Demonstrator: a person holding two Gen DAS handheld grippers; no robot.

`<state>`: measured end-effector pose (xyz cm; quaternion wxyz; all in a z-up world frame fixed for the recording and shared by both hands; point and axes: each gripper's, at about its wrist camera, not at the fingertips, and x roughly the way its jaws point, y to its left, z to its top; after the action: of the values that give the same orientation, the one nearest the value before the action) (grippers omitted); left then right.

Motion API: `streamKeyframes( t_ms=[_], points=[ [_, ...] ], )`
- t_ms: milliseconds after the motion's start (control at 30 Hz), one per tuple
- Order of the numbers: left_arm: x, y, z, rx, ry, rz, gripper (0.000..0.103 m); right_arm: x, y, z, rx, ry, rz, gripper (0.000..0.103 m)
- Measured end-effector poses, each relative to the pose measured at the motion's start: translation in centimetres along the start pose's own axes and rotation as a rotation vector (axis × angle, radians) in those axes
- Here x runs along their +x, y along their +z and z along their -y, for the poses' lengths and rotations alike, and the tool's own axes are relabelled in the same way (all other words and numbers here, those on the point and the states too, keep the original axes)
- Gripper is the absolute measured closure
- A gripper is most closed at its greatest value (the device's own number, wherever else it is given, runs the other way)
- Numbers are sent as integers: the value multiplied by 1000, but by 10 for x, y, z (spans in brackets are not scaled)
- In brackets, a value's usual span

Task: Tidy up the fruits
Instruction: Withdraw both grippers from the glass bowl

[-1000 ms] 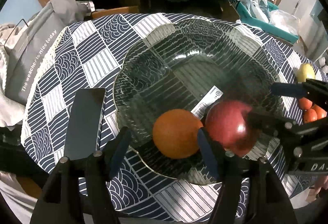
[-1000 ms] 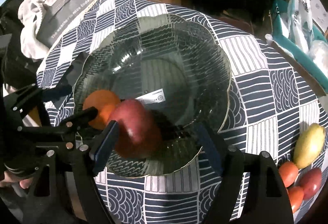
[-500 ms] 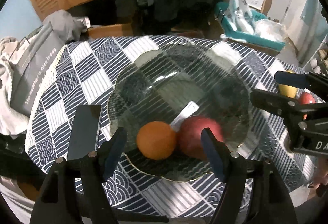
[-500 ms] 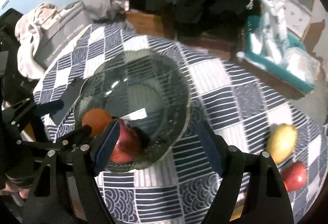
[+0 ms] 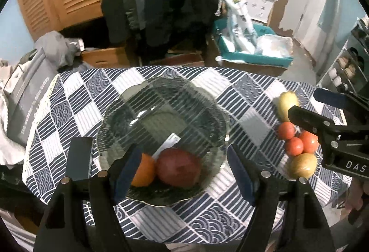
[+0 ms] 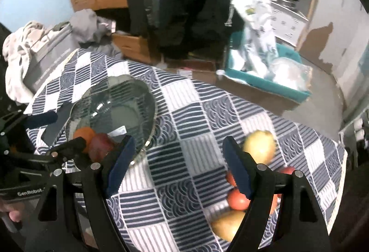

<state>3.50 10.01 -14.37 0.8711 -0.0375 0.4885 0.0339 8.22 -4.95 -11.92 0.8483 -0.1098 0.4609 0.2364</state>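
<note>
A glass bowl [image 5: 143,102] sits on the patterned tablecloth and holds an orange [image 5: 144,170] and a red apple [image 5: 178,170] at its near side. My left gripper [image 5: 184,171] is open and empty, raised in front of the bowl. My right gripper [image 6: 177,164] is open and empty above the cloth between the bowl [image 6: 129,95] and a cluster of fruit. That cluster has a yellow fruit [image 6: 260,144], red tomatoes [image 6: 237,199] and another yellow fruit [image 6: 227,224]. It also shows in the left wrist view [image 5: 294,143].
A dark phone [image 5: 79,157] lies left of the bowl. A grey bag [image 5: 25,99] sits at the table's left edge. Beyond the table are cardboard boxes, a teal tray [image 5: 251,56] with plastic bags, and hanging dark coats. The table's far right edge is near the fruit cluster.
Both grippers have pulled back and up from the bowl. The right gripper released the red apple in the bowl and swung right toward the fruit cluster.
</note>
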Motion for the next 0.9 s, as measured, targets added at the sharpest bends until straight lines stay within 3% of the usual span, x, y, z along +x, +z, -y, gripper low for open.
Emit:
streamKeyframes(
  t_ms=[333, 467, 900],
  points=[
    [-15, 7, 38, 50, -42, 21, 22, -41, -16, 35, 57, -57, 47, 24],
    [-20, 7, 50, 65, -44, 30, 16, -54, -24, 48, 73, -83, 58, 24],
    [-32, 7, 107, 160, -112, 43, 16, -84, -61, 103, 156, -151, 64, 24]
  ],
)
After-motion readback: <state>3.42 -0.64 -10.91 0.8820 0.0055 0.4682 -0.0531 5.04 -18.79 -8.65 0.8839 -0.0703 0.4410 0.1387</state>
